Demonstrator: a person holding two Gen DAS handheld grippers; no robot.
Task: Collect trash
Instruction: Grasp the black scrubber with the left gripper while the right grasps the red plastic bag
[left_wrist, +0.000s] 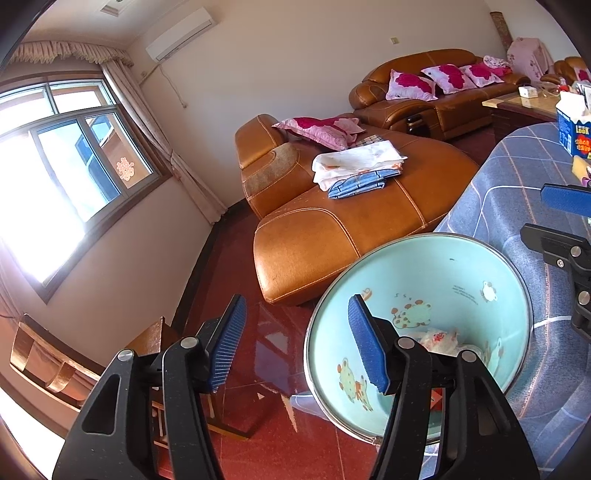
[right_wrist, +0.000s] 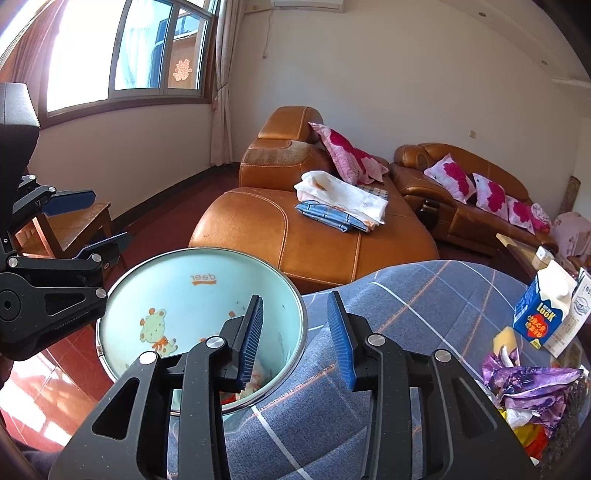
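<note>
Right gripper (right_wrist: 300, 341) gapes empty; bin (right_wrist: 155, 291) apparently tilts, mouth toward camera.

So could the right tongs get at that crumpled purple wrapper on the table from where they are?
Probably yes. The right tongs are open and empty, and the crumpled purple wrapper lies uncovered on the blue checked tablecloth just to their right, with nothing between them.

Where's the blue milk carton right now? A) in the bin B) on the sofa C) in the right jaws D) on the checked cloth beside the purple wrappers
D: the carton stands upright on the checked cloth, just behind the purple wrappers.
</note>
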